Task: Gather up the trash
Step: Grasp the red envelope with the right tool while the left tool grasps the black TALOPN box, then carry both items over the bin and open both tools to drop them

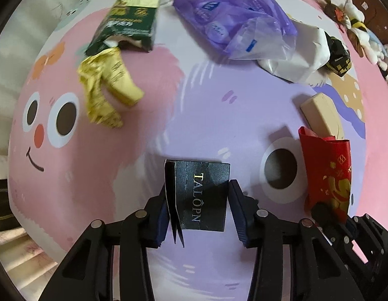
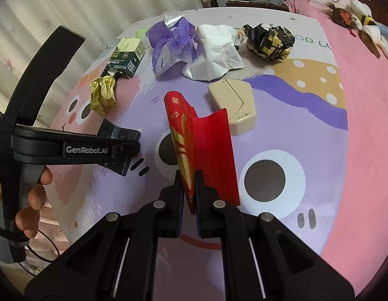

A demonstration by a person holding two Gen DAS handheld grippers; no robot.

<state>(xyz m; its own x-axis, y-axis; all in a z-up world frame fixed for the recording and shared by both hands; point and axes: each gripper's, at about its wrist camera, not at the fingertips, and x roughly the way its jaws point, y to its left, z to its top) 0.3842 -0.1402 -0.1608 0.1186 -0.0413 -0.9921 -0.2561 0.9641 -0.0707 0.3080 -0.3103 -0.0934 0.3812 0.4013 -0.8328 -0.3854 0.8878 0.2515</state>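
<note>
Nearest the right wrist camera, the right gripper (image 2: 188,188) is clamped tight on a red envelope (image 2: 206,148) with gold print, bent and half open, its lower edge pinched between the pads while the rest rises clear of the mat (image 2: 307,155). In the left wrist view, the left gripper (image 1: 197,208) points down over a flat black carton (image 1: 201,195) with pale lettering, torn along its left side. The carton sits between the two pads; the pads stand at its side edges, and it cannot be told whether they are pressing. A hand (image 2: 30,200) grips the left tool's handle at the mat's near-left edge.

Around both grippers the purple and pink cartoon mat is bare, giving open room in the middle. Beyond the envelope lies a beige box (image 2: 234,105). To the left, near the mat's edge, a crumpled yellow wrapper (image 1: 106,87) touches the mouth of a green chocolate box (image 1: 128,25). Farther back lie a purple plastic bag (image 1: 226,17), a crumpled white paper (image 2: 214,52) beside it, and a black and yellow wad (image 2: 269,40) to the right. Behind the mat, a curtain (image 2: 68,5) hangs on the left and pink bedding (image 2: 364,57) lies on the right.
</note>
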